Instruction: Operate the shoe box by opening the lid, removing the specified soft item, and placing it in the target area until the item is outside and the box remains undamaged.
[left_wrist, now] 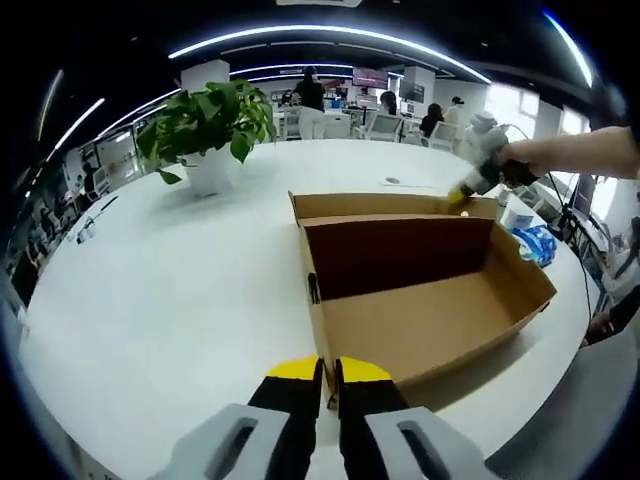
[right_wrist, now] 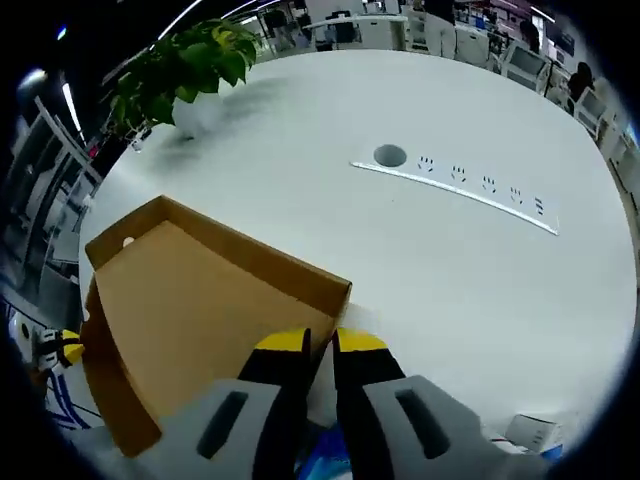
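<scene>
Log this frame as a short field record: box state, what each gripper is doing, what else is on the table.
box: cardboard shoe box on the white table, lid swung open
box interior: looks empty in the left gripper view; no soft item seen inside
left gripper: fingers closed on the near box wall
right gripper: fingers closed on the lid edge
plant: potted plant beyond the box
table strip: socket strip set in the tabletop
blue-white package: beside the box's far end
background: people at desks
</scene>
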